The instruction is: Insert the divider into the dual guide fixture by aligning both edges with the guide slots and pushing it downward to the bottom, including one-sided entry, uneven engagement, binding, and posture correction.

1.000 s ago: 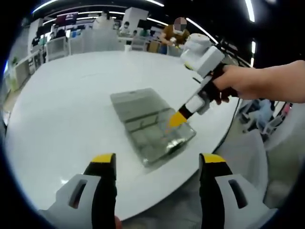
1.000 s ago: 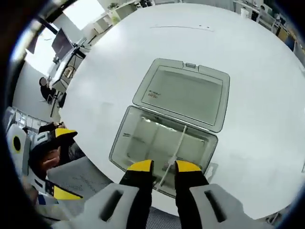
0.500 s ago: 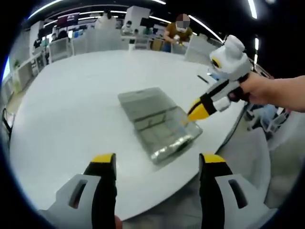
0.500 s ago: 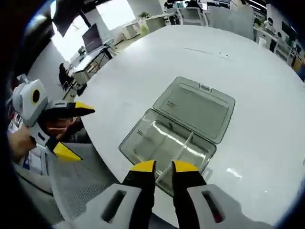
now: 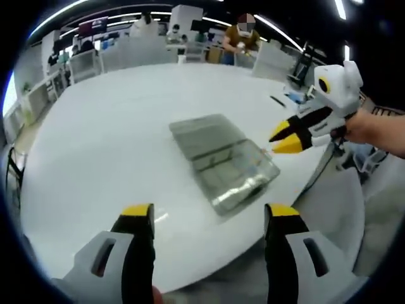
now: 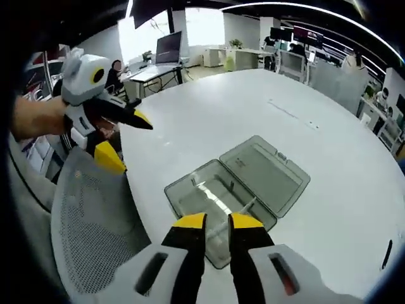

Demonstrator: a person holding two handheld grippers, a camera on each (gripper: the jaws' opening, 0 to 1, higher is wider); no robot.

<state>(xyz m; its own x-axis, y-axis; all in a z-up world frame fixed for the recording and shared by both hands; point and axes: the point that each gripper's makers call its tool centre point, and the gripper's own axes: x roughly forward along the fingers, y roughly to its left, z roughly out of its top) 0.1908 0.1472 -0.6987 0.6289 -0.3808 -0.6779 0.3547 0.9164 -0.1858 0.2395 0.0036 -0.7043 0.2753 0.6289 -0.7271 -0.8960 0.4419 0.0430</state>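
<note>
1. The clear box [image 6: 221, 201] lies open on the white table [image 6: 209, 120], lid [image 6: 266, 174] flat on its far side.
2. A divider [image 6: 235, 209] stands inside the box.
3. Your right gripper [image 6: 217, 221] hangs above the box's near edge, jaws nearly closed, holding nothing.
4. Your left gripper [image 5: 209, 215] is spread wide, empty, well clear of the box.

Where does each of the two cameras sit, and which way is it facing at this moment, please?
Left gripper view: rides the left gripper, jaws wide apart, facing across the white table at the clear box; the right gripper and a hand enter from the right.
Right gripper view: rides the right gripper, looking down at the box beside a mesh chair.
Shared: box, table, the other gripper.
</note>
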